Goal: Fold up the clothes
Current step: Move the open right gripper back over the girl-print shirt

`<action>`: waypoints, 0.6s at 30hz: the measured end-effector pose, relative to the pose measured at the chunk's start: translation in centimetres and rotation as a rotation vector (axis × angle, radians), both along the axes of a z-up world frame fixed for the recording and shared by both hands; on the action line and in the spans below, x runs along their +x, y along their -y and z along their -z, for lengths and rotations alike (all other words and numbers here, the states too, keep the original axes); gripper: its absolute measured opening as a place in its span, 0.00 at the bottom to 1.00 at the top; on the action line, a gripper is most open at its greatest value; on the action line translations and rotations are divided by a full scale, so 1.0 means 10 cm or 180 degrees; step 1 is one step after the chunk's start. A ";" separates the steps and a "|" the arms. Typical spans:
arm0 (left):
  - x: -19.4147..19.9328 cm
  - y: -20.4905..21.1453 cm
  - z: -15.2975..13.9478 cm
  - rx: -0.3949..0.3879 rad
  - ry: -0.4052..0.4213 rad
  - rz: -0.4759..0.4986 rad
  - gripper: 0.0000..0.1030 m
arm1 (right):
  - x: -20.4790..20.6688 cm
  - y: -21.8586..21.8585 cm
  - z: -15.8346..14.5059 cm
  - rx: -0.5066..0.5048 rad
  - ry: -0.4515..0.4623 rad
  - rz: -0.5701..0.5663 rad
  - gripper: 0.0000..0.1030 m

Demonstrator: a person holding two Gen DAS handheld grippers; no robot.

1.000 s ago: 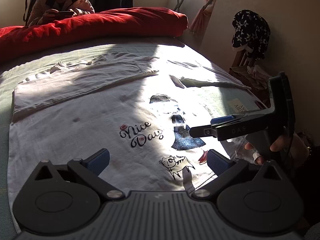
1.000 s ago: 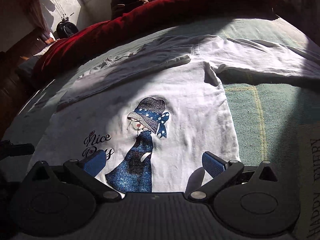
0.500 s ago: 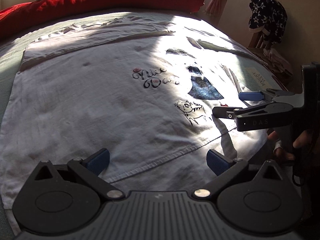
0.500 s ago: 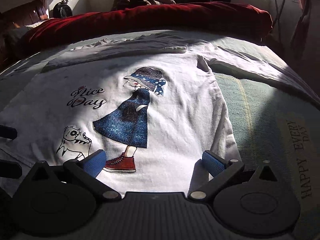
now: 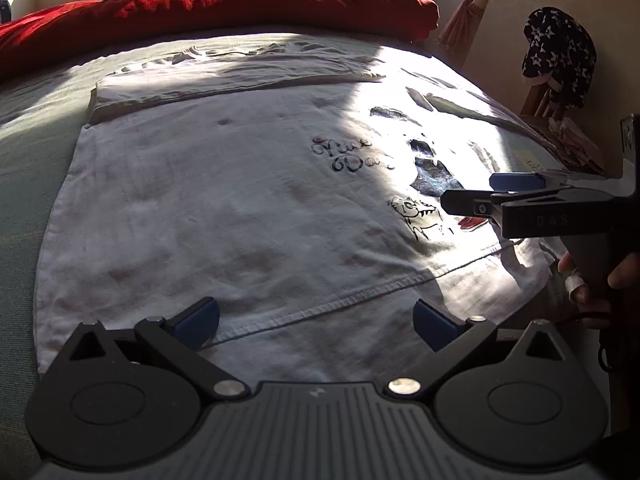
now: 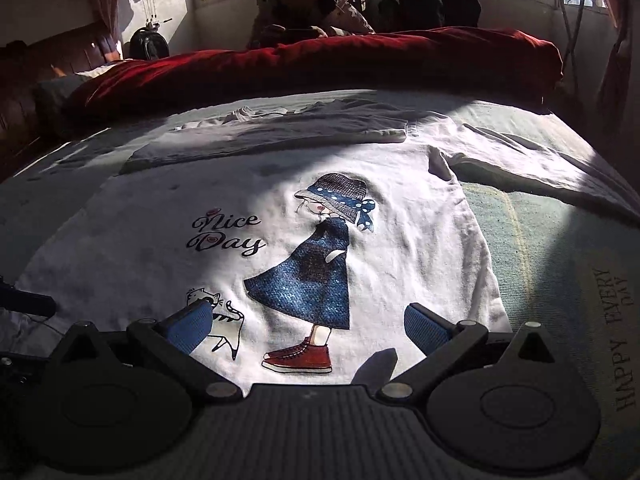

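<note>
A white long-sleeved shirt (image 5: 240, 208) lies flat on the bed, printed with "Nice Day", a cat and a girl in a blue dress (image 6: 312, 280). One sleeve is folded across its chest at the far end (image 5: 224, 80). The other sleeve (image 6: 540, 168) stretches out to the right. My left gripper (image 5: 316, 318) is open just above the stitched hem at the near edge. My right gripper (image 6: 308, 326) is open over the hem by the red shoe print, and shows side-on in the left wrist view (image 5: 470, 192). Neither holds cloth.
A red duvet (image 6: 320, 68) is bunched along the far side, and a person (image 6: 308, 12) sits behind it with a phone. A green bedspread (image 6: 560, 280) with lettering lies bare to the right. A star-patterned garment (image 5: 560, 48) hangs on a chair by the wall.
Both grippers have drawn back from over the print toward the shirt's near hem. The right one has also turned to face straight up the bed. Both stayed open.
</note>
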State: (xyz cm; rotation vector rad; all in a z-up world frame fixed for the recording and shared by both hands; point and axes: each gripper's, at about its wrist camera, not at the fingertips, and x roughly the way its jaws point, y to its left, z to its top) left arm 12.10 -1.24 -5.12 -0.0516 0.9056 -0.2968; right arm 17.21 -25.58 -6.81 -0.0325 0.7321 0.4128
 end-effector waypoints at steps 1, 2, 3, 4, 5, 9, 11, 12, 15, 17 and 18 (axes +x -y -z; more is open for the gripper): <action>-0.01 -0.01 0.00 -0.0006 0.0002 -0.0004 0.99 | 0.01 -0.05 0.00 -0.0029 0.0011 -0.0034 1.00; -0.02 -0.02 -0.01 -0.0011 0.0002 -0.0008 0.99 | 0.01 -0.11 0.00 -0.0061 0.0014 -0.0076 1.00; -0.03 -0.02 -0.01 -0.0011 0.0003 -0.0013 0.99 | 0.00 -0.14 0.03 -0.0109 0.0004 -0.0105 1.00; -0.03 -0.03 -0.01 -0.0011 0.0003 -0.0018 0.99 | -0.02 -0.17 0.06 -0.0165 -0.0011 -0.0122 1.00; -0.04 -0.04 -0.01 -0.0013 0.0004 -0.0023 0.99 | -0.03 -0.19 0.10 -0.0221 -0.0025 -0.0140 1.00; -0.05 -0.06 -0.02 -0.0032 0.0018 -0.0041 0.99 | -0.16 -0.21 0.20 -0.0394 -0.0005 -0.0208 1.00; -0.05 -0.06 -0.03 -0.0043 0.0026 -0.0048 0.99 | -0.25 -0.14 0.20 -0.0378 0.0007 -0.0232 1.00; -0.05 -0.06 -0.04 -0.0053 0.0037 -0.0044 0.99 | -0.30 -0.10 0.19 -0.0370 0.0013 -0.0244 1.00; -0.05 -0.05 -0.06 -0.0069 0.0066 -0.0023 0.99 | -0.41 0.07 0.14 -0.0261 0.0046 -0.0209 1.00; -0.05 -0.04 -0.06 -0.0070 0.0077 -0.0013 0.99 | -0.44 0.18 0.12 -0.0198 0.0065 -0.0118 1.00; -0.05 -0.04 -0.06 -0.0073 0.0082 -0.0009 0.99 | -0.45 0.26 0.11 -0.0166 0.0073 -0.0045 1.00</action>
